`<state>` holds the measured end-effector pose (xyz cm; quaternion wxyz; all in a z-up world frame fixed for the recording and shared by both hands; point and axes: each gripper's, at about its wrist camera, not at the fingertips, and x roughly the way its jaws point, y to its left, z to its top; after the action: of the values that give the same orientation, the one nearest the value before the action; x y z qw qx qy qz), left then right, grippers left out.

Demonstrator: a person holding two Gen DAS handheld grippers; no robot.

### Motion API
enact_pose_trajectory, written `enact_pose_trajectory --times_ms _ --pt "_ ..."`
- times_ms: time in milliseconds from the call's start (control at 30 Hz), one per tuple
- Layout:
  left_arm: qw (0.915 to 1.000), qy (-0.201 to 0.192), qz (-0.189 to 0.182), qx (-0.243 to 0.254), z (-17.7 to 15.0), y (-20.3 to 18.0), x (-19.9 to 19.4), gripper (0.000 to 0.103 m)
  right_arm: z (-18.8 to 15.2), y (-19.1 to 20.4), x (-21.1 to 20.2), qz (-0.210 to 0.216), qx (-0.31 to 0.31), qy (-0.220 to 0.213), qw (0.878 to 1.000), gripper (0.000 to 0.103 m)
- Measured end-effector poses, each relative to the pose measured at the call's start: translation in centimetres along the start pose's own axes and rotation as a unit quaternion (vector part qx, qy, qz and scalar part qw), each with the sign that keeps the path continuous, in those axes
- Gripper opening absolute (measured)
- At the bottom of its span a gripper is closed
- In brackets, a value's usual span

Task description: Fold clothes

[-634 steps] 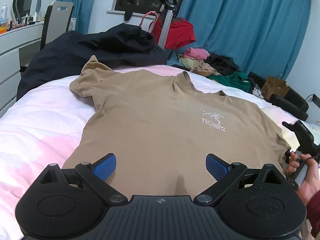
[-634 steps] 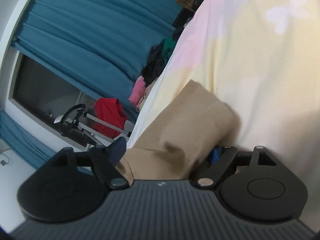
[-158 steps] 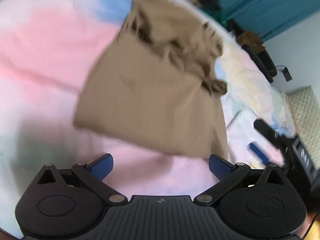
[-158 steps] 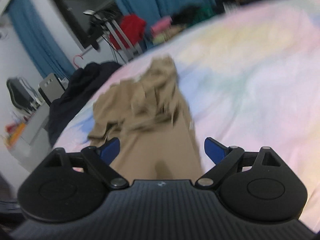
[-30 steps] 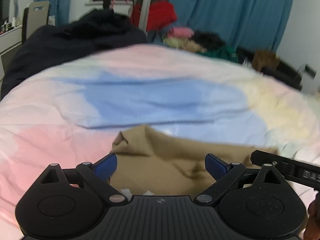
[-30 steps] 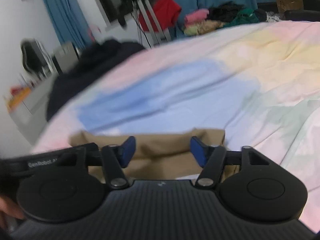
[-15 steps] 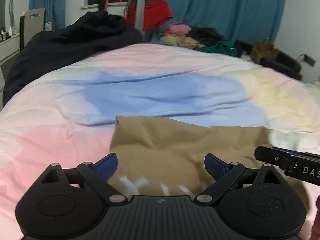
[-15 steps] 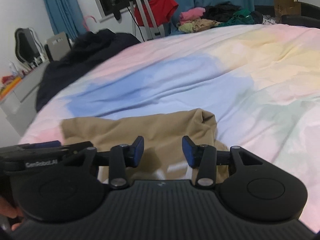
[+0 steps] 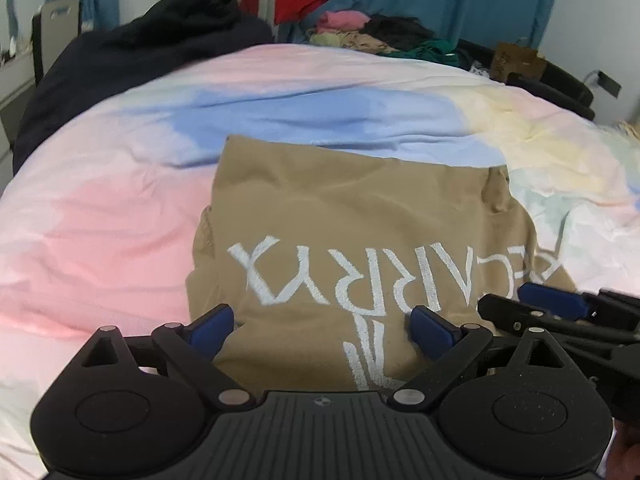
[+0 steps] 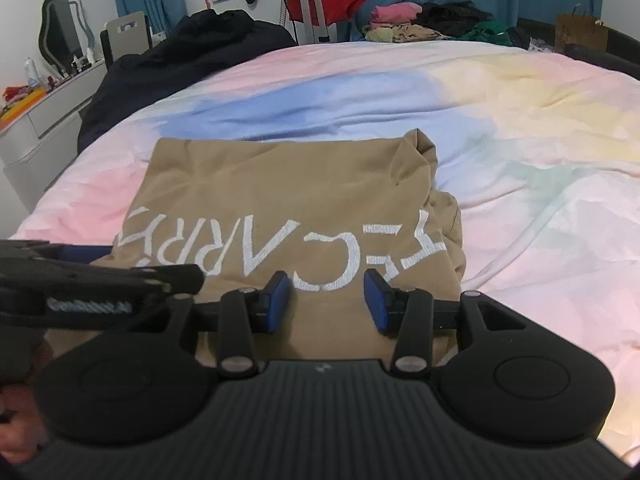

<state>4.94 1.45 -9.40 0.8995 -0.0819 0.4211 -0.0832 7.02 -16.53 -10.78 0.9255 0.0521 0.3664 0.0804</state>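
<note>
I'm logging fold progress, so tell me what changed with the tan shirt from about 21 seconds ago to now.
The tan T-shirt went from spread flat, logo up and readable, to a compact folded rectangle nearer the bed's front edge, its white lettering now upside down. The right gripper, then closed on a sleeve, is now open over the shirt. The left gripper remains open. The dark garment and the clothes pile are unmoved.

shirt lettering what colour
White, on the tan shirt; the lettering shows best in the right wrist view.
</note>
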Motion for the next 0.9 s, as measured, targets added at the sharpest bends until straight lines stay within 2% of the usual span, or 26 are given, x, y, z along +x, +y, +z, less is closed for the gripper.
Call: enact_pose_trajectory --times_ms 67,167,267,333,367,400,500,600,667,700,833,900 --pt "0.9983 0.005 -0.040 -0.042 -0.2 1.0 -1.1 0.094 0.0 -0.1 0.0 0.002 0.007 -0.001 1.000 0.045" --pt "0.9895 0.012 -0.099 -0.105 -0.6 2.5 -2.8 0.094 0.1 -0.3 -0.1 0.005 0.018 -0.002 1.000 0.045" --pt "0.9732 0.019 -0.158 -0.167 -0.9 4.1 -4.5 0.096 0.1 -0.5 -0.1 0.007 0.029 -0.004 1.000 0.045" --pt "0.9582 0.026 -0.196 -0.207 -1.2 5.1 -5.5 0.096 0.2 -0.7 -0.1 0.010 0.039 -0.005 0.999 0.045" --pt "0.9503 0.043 -0.213 -0.224 -1.8 5.4 -4.8 0.096 0.2 -0.8 -0.2 0.012 0.046 -0.005 0.999 0.045" --pt "0.9474 0.059 -0.213 -0.232 -2.0 5.5 -4.0 0.096 0.2 -0.9 -0.2 0.014 0.053 -0.006 0.998 0.045" --pt "0.9482 0.078 -0.182 -0.248 -2.0 5.7 -1.3 0.096 0.3 -1.1 -0.3 0.018 0.066 -0.007 0.998 0.045" --pt "0.9419 0.093 -0.163 -0.279 -1.8 6.1 1.5 0.093 0.3 -1.1 -0.1 0.019 0.068 -0.007 0.997 0.045" --pt "0.9425 0.078 -0.139 -0.294 -1.6 6.6 2.2 0.079 0.3 -1.2 -0.1 0.020 0.072 -0.007 0.997 0.045" --pt "0.9417 0.066 -0.133 -0.302 -1.5 6.9 2.1 0.079 0.4 -1.3 -0.1 0.020 0.073 -0.007 0.997 0.045" --pt "0.9315 0.002 -0.189 -0.311 -1.2 7.2 0.1 0.079 0.4 -1.7 -0.3 0.021 0.084 -0.011 0.996 0.044" --pt "0.9336 -0.019 -0.198 -0.298 -1.0 6.8 -0.5 0.080 0.5 -2.1 -0.6 0.027 0.103 -0.018 0.994 0.046"
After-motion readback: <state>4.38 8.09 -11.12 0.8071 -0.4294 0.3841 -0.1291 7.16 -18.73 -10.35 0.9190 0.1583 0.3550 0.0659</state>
